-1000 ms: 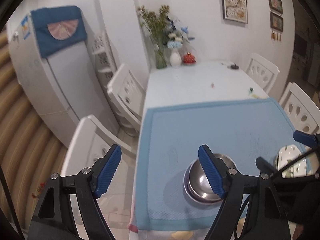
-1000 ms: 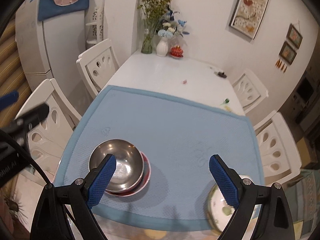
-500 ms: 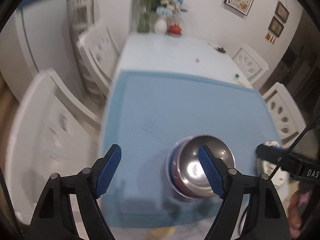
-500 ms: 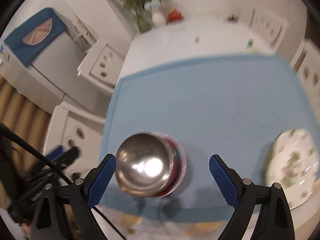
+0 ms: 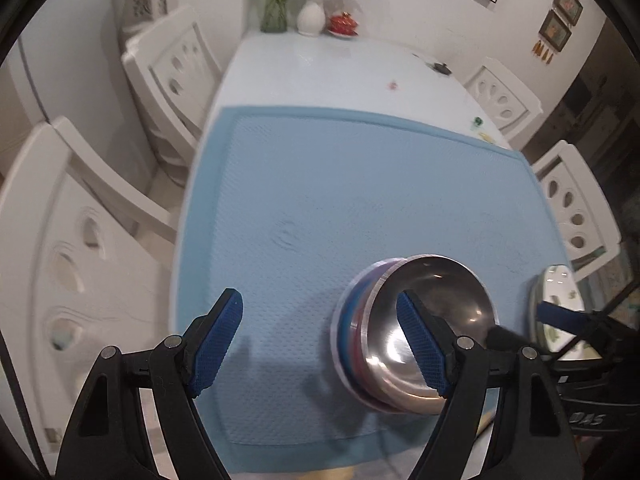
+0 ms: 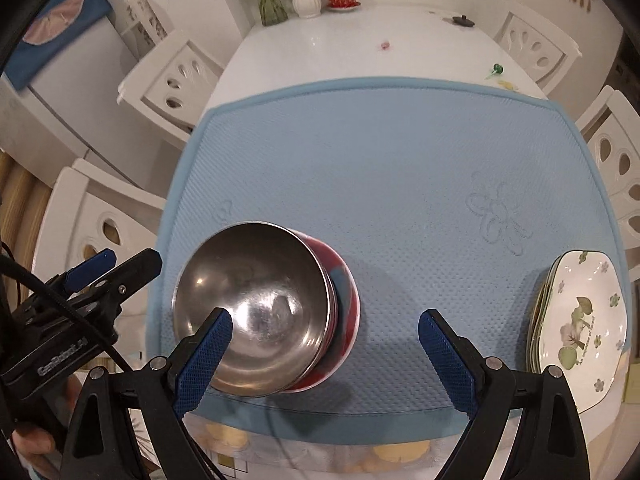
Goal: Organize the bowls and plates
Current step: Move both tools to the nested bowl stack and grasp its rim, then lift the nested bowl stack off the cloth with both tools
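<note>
Both hand-held grippers point steeply down at the near end of the surface point(image 6: 360, 32), which a blue mat point(image 6: 400, 168) covers. The left hand-held gripper point(image 5: 320, 344) has its jaws spread wide with nothing between them; only bare mat lies under the gap. Its right-hand pad overlaps the steel bowl point(image 5: 432, 320) in the picture, but whether it touches cannot be told. The right hand-held gripper point(image 6: 324, 360) is also spread wide and holds nothing; its left-hand pad stands in front of the bowl's near rim.

The steel bowl point(image 6: 256, 308) sits mouth up, nested in a stack of bowls point(image 6: 344, 316) with red and blue sides, ahead of the right hand-held gripper and to its left. The stack stands upright near the mat's near edge.

The stack of plates point(image 6: 580, 332), white with a tree and flower pattern, lies flat to the right of the right hand-held gripper, at the mat's right corner. In the left wrist view only a sliver of the plates point(image 5: 556, 284) shows, behind the other gripper. The right wrist view alone shows part of a hand point(image 6: 36, 444) on the left tool's handle.
</note>
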### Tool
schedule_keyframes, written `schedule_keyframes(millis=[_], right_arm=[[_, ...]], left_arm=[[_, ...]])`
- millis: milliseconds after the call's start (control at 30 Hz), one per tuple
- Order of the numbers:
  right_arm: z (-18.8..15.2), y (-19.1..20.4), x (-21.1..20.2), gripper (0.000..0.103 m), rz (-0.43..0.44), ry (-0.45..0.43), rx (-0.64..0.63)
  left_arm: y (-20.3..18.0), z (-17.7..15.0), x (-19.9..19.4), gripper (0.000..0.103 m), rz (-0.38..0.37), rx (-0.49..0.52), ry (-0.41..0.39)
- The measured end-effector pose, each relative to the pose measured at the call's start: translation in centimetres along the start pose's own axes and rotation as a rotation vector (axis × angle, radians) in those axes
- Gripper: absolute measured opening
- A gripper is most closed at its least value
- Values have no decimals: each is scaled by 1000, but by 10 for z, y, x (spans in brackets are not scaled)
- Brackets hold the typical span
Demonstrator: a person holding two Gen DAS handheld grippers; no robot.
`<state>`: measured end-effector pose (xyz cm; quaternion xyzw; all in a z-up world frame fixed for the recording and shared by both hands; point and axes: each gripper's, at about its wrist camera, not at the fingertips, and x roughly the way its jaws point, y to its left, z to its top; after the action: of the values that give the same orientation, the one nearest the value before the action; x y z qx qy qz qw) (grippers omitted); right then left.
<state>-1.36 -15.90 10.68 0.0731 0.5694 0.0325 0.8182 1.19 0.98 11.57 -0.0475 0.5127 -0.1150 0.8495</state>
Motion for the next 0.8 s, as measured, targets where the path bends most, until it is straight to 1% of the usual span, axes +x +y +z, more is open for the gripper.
schedule_keyframes(millis=[133,200,267,367,533,700,800], right_arm=[[5,-6,5,93,-42,-2,-19],[7,-12,8,93,-18,9,-11],[10,-16,10,93,28,26,7],[10,-19,22,93,97,63,33],[6,-23,48,93,143,125,67],[4,-24,64,93,136,157,73],[4,-24,72,93,110,179,67]], left_arm=[[-2,-2,9,78,-37,1,37],[0,-2,14,78,-81,-17,64],[1,-2,20,78,-110,-28,88],[1,-7,31,78,-90,-19,113],[9,-11,46,77,-106,-55,154],[13,-16,61,76,-112,-80,186],[12,-18,70,76,-86,-79,211]])
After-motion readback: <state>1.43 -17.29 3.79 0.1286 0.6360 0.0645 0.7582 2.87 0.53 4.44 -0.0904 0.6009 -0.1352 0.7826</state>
